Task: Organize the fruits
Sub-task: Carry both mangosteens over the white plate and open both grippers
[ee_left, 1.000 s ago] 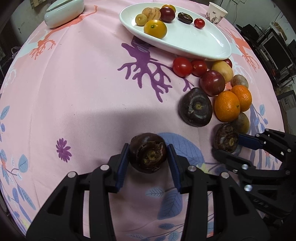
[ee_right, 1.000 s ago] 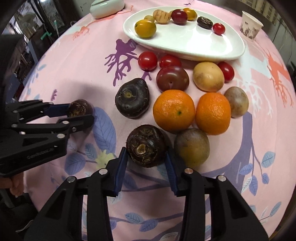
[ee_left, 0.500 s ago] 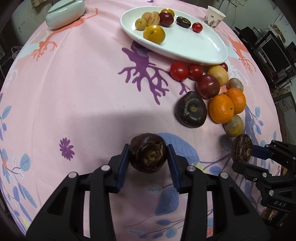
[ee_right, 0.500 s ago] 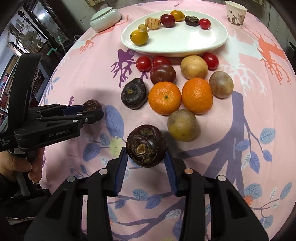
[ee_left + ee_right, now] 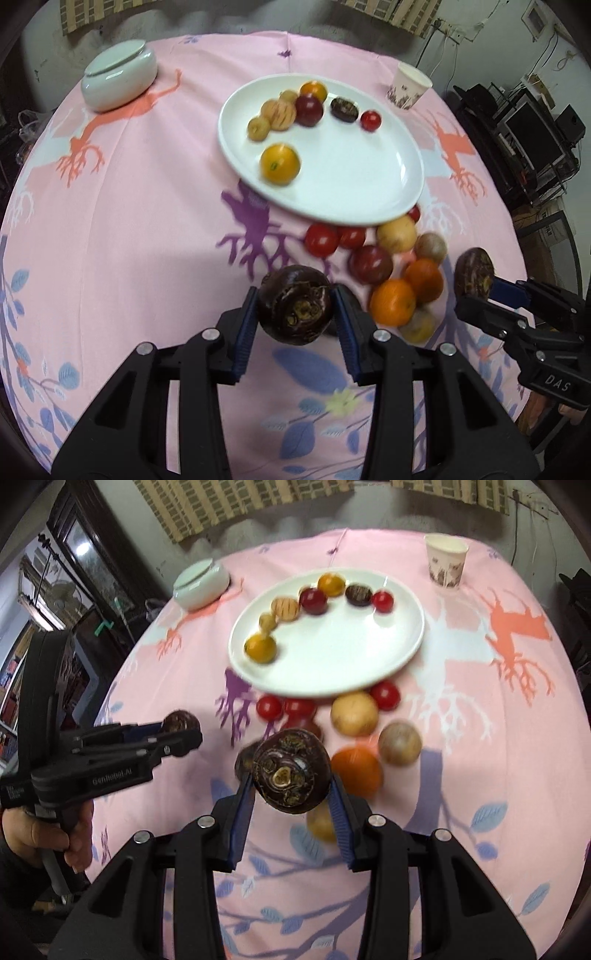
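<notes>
A: In the left wrist view, what did the left tool [image 5: 295,314] have?
B: Its blue pads were clamped narrow on a dark water chestnut [image 5: 294,304], held clear above the pink surface [image 5: 147,221]. Open cloth lay to the left; the white plate [image 5: 332,177] sat ahead with bare room on its near half. Loose fruit crowded the plate's near rim, a red tomato [image 5: 321,240] and an orange [image 5: 393,302] among them. The right tool [image 5: 476,284] at the right edge read "DAS".

A: And the right wrist view?
B: The right tool [image 5: 291,786] gripped a second water chestnut [image 5: 291,771] the same way, off the cloth. The left tool [image 5: 181,731], marked "GenRobot.AI", was at the left, near the surface's edge. A paper cup [image 5: 445,561] stood by the far edge.
</notes>
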Motion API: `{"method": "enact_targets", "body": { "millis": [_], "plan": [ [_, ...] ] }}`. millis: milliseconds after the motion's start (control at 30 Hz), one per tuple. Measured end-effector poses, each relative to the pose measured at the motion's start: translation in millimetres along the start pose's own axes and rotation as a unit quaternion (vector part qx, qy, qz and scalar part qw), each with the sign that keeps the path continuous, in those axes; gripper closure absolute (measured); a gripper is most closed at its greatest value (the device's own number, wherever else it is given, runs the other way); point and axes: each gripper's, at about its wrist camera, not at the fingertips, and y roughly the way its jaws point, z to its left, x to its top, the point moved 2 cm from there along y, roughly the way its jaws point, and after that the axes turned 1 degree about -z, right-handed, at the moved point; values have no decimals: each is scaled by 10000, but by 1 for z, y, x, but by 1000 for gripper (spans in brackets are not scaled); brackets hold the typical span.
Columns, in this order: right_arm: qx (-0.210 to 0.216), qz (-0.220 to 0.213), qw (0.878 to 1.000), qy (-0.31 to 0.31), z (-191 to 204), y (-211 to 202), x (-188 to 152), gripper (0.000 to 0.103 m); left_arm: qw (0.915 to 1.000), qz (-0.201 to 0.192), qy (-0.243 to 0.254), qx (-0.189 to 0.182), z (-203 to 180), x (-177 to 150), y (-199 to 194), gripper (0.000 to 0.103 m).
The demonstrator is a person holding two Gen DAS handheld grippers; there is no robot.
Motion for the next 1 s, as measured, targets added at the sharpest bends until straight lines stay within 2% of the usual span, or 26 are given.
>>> {"method": "enact_targets", "body": {
  "millis": [167,333,600,667,767,833,967,1000],
  "plan": [
    [-18,-271,9996,66,-7,9,38,62,9996,-161,162,-135,-22,38,11,62],
    [-294,-310,9990,113,-22,28,61,62,9996,-119,236,-82,-31,64,33,62],
    [-385,-201,9988,220,-42,54,82,62,9993,-33,325,168,-36,84,62,62],
    [-520,-243,9980,281,-46,58,84,61,9992,25,315,227,-36,87,67,62],
    [-431,-301,9977,418,-49,60,84,57,9994,38,249,227,-35,88,66,62],
    [-382,-313,9973,537,-53,59,82,47,9993,-25,244,278,-33,88,62,54],
    [-343,-346,9962,728,-60,49,74,46,9991,-170,223,328,-29,83,47,45],
    [-336,-342,9958,775,-62,45,70,46,9987,-220,233,385,-28,81,42,40]
  ]
}}
